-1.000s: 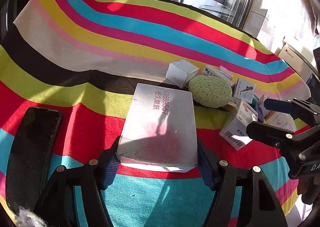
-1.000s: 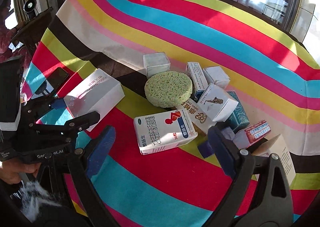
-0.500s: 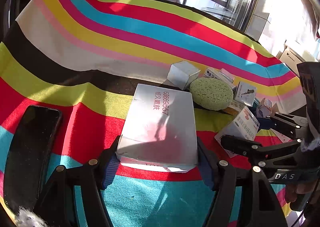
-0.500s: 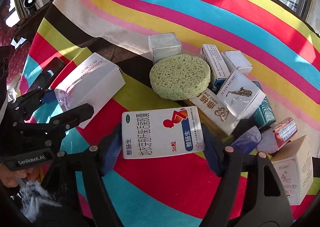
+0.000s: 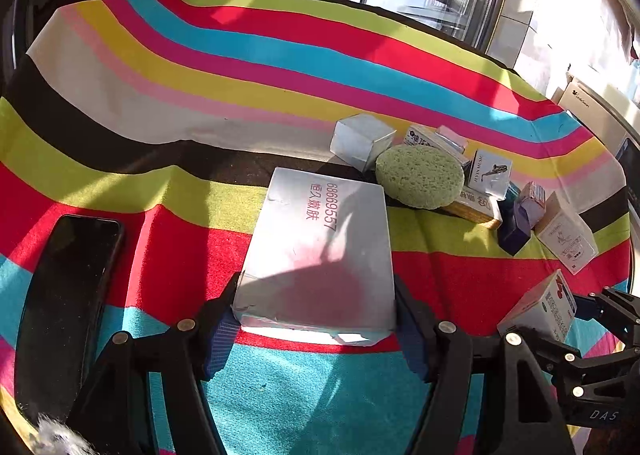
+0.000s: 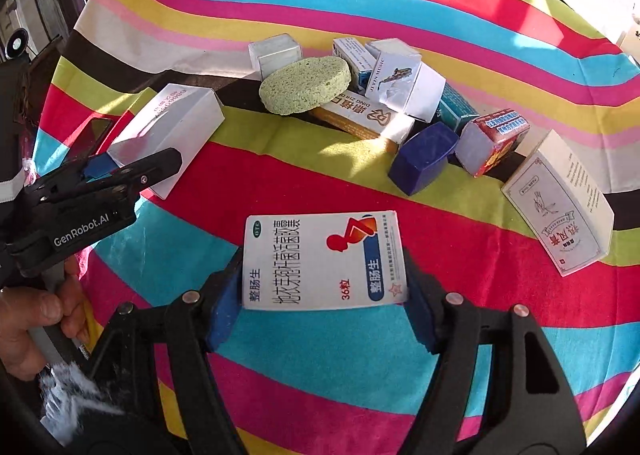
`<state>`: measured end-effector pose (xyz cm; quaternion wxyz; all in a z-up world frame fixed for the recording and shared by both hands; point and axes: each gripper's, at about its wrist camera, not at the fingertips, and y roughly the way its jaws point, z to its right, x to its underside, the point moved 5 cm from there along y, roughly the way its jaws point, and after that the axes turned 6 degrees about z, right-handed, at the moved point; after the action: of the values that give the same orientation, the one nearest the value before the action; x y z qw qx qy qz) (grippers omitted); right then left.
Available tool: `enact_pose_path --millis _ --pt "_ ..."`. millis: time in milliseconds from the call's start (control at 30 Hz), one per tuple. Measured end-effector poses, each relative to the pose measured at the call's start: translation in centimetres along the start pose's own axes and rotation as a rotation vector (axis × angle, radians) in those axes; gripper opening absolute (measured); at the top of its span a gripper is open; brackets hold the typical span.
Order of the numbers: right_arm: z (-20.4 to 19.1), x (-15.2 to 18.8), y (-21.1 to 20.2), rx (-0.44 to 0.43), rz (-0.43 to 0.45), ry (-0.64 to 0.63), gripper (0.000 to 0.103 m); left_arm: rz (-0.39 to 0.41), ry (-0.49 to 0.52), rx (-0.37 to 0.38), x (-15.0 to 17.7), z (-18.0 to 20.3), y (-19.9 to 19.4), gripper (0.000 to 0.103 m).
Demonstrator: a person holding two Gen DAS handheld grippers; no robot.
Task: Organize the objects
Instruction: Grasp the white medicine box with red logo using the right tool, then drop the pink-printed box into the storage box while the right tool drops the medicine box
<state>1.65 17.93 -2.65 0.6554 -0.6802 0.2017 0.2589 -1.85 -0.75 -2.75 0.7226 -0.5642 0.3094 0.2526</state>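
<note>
Now, here is where you are:

Right hand-held gripper (image 6: 324, 297): its jaws have just been closing, and the blue pads now press both short ends of the pill box (image 6: 323, 259). You hold it.

Pill box: it sits low over the striped cloth (image 6: 280, 183), near you and apart from the pile. In the left view it looks tipped up on one edge (image 5: 540, 311). I think it is off the cloth, but I cannot be sure.

Left hand-held gripper (image 5: 316, 319): half closed, with its pads on the two sides of the big white box (image 5: 320, 251). That box lies flat on the cloth.

Phone (image 5: 66, 303): it lies flat on the cloth, left of the big white box. Keep clear of it.

Pile: the green sponge (image 6: 304, 85), the blue block (image 6: 424, 157) and some small boxes lie close together at the far side. The sponge leans on the box under it.

Step in hand: I think you are taking the pill box to a tidy spot.

How to do it well: squeeze just hard enough, because card boxes crush. Keep the box level so it does not swing in the pads. Lift it clear before you slide it sideways. Mind your left hand-held gripper, which is close by on the left.

Watch out: the pads hold only the near end of the box, so the far end may droop.
</note>
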Motion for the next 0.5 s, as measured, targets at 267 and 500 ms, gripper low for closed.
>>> enact_pose_path --millis 267,500 --pt "3.6 4.1 -3.5 0.074 -0.030 0.085 0.073 -0.054 0.036 0.071 1.8 2.8 -1.8 0.069" --pt "7.0 8.5 -7.2 0.136 -0.046 0.182 0.073 -0.085 0.114 0.194 4.0 8.7 -3.7 0.069"
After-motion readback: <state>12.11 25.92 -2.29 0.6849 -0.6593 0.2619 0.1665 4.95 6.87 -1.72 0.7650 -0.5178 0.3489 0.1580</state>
